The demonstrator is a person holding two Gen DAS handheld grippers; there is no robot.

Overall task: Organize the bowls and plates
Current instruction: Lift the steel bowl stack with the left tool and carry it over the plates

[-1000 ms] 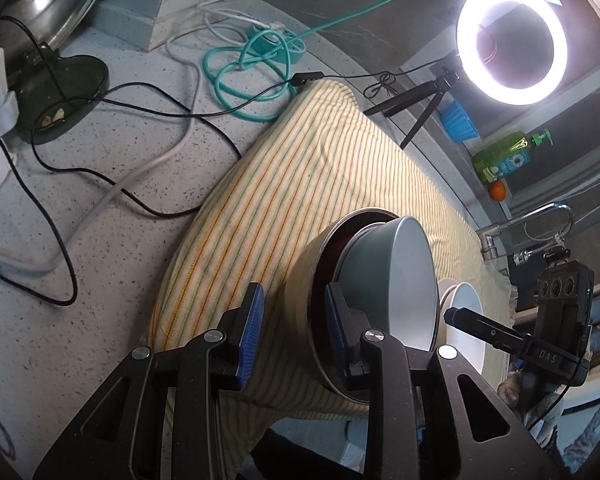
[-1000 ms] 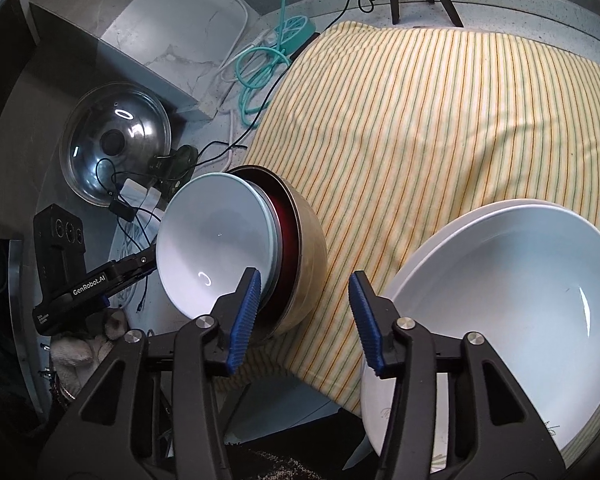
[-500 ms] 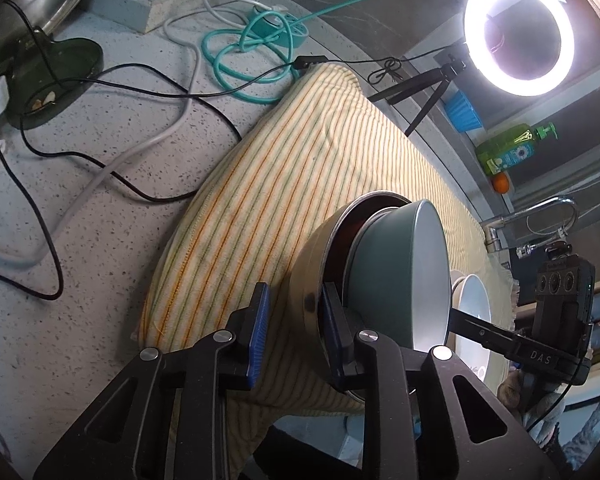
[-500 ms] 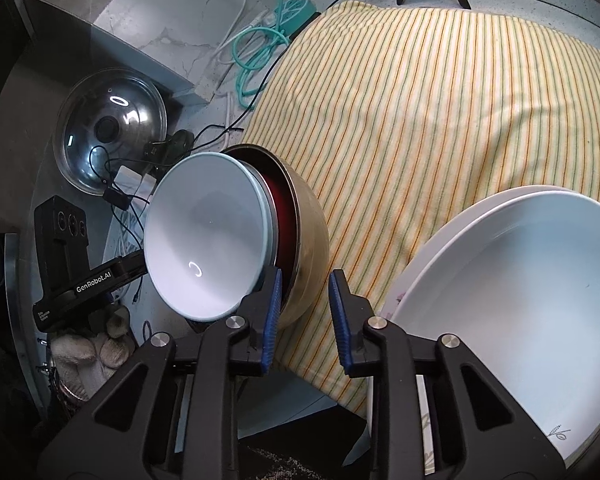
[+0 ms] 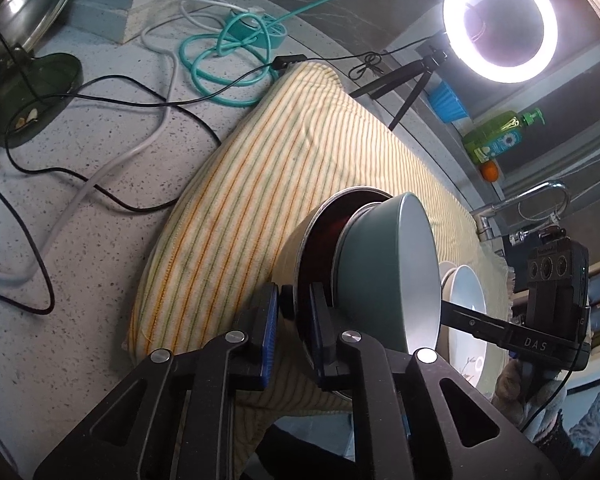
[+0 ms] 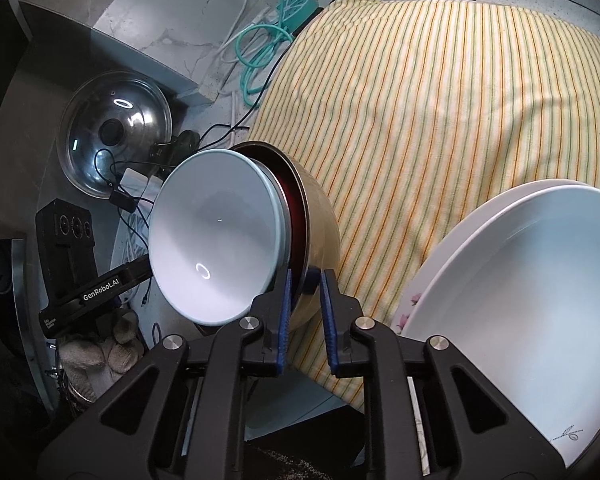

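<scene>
teal bowl [image 5: 384, 276], yellow striped cloth [image 5: 268, 184]

Teal bowl [image 6: 216, 236] nested in steel bowl [image 6: 320, 216], tilted on edge; white plates [image 6: 532, 280] beside.

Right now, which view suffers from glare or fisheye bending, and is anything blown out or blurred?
Left wrist view: the ring light is blown out to white and the counter edge curves strongly, while the teal bowl stays sharp. Right wrist view: only small ring-shaped reflections on the glass lid and in the bowl; the striped cloth looks evenly lit, its stripes bowed.
</scene>
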